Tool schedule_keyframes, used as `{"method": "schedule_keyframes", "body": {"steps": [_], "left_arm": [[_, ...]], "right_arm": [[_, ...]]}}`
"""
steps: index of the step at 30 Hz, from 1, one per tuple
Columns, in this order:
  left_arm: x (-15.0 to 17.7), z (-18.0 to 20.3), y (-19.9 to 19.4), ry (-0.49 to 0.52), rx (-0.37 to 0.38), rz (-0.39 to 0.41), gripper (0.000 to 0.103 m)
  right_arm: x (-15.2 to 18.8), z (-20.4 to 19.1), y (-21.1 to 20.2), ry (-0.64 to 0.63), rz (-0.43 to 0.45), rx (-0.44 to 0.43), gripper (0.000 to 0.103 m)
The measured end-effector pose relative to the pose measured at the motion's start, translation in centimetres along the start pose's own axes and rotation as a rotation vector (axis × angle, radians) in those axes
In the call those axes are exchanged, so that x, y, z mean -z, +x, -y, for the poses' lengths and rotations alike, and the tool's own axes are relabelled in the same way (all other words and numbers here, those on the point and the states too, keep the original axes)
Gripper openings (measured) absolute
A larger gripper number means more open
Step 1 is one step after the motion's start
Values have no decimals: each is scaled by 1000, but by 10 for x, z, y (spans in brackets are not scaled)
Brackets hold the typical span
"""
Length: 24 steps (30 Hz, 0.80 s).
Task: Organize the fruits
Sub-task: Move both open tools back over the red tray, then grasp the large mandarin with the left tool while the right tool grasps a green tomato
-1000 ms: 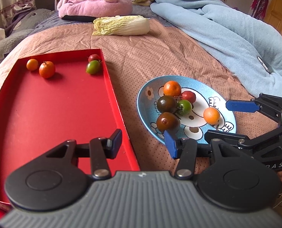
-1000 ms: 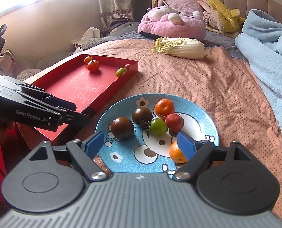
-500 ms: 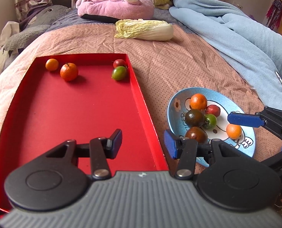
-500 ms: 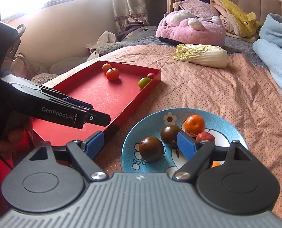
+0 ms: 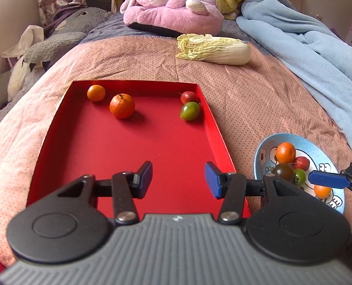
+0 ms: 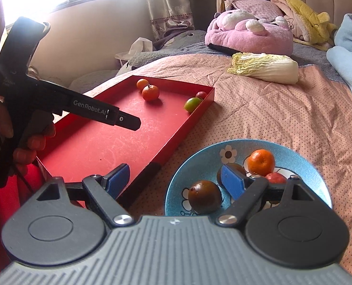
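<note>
The left gripper [image 5: 178, 180] hangs over the near part of the red tray [image 5: 128, 166], its blue-padded jaws spread apart with nothing between them. The right gripper [image 6: 176, 180] is spread wider, also empty, straddling the gap between the tray's near corner and the blue plate [image 6: 199, 163]; its right finger stands in front of the fruit on the plate. Well beyond the left gripper, at the tray's far end, lie a small orange [image 5: 96, 93] and a larger orange [image 5: 122, 106] on the left side, and a red tomato [image 5: 187, 97] touching a green tomato [image 5: 189, 111] against the right wall. The plate sits just right of the tray on the dotted pink bedspread [image 5: 259, 99], holding a glossy dark brown tomato [image 6: 204, 197] nearest the right gripper, a bright orange [image 6: 261, 162], and more fruit partly hidden.
</note>
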<state>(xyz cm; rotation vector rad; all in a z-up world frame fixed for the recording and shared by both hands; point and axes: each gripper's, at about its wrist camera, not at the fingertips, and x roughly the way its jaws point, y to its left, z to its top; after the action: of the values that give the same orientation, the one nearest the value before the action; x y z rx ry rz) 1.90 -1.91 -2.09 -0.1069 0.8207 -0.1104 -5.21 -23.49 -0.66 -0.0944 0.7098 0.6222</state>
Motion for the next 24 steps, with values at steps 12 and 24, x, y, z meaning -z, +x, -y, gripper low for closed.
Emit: {"method": "schedule_keyframes", "body": {"steps": [12, 24], "left_arm": [[-27, -43, 23, -63, -83, 0, 52], [-44, -57, 54, -47, -82, -28, 52]], "right_arm": [[-38, -21, 36, -51, 13, -44, 87], [-71, -26, 79, -68, 9, -25, 87]]}}
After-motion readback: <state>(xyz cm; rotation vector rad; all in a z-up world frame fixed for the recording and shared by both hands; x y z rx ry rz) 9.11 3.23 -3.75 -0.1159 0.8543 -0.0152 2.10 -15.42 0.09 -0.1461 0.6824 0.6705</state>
